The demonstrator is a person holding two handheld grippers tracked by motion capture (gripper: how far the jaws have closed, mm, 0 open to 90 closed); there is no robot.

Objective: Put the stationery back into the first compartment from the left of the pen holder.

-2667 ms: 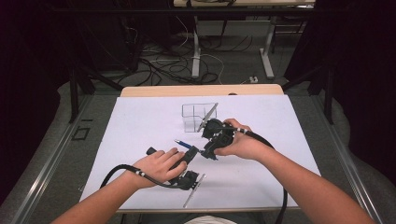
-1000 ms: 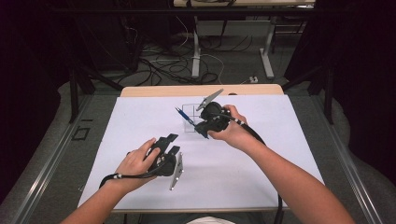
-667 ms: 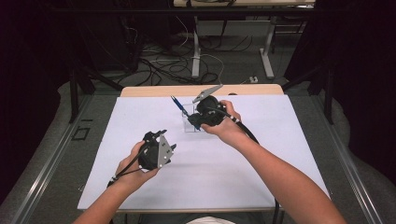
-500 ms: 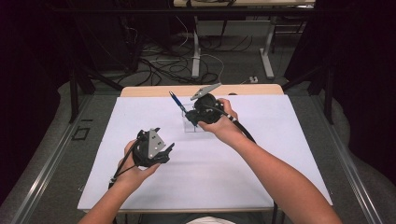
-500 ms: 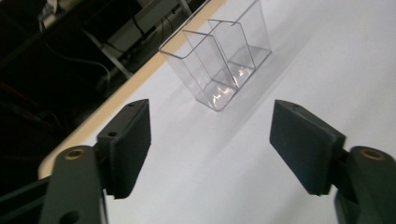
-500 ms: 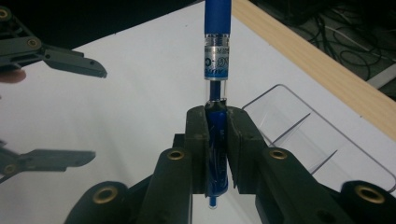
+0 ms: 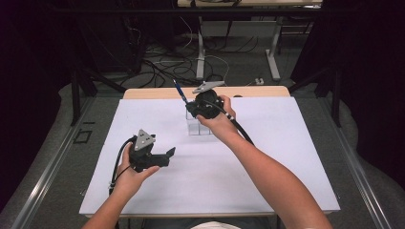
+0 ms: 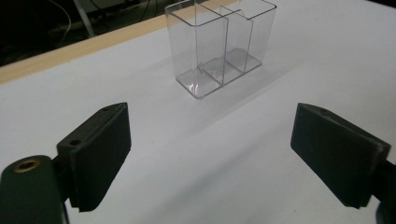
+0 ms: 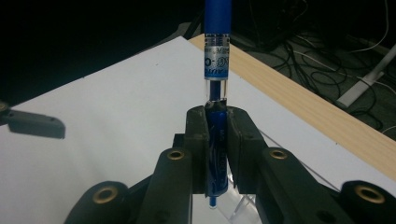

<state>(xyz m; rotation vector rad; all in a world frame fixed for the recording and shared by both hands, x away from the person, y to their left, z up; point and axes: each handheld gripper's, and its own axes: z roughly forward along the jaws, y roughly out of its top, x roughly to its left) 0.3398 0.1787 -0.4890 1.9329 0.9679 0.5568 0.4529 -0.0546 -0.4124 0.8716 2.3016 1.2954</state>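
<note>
Right gripper [image 7: 193, 106]: up over the clear plastic three-compartment holder [image 7: 198, 126], jaws pinching the blue pen with the clear barrel section [image 7: 179, 90] low on its body.
Pen: in the right gripper view [image 9: 217, 42] standing straight up out of the jaws, lower tip poking out just beneath them; in the high view leaning up and to the left, above the holder.
Holder: upright on the white worktop [image 7: 267, 157], far-centre, near the wooden strip at the back edge [image 7: 157, 93]; in the left gripper view [image 8: 222, 44] all three compartments look empty.
Left gripper [image 7: 167, 155]: held in the hand near the front left of the worktop, well apart from the holder, jaws spread wide with nothing between them.
Step in hand, as judged: lowering the pen into one compartment.
Doing it well: bring the pen closer to vertical first, line the lower tip over one compartment and clear of the thin dividers, lower until the tip is well inside, only then ease the jaws apart.
Risk: light holder, likely to tip or skid if the tip catches a wall; left gripper free to steady it.
</note>
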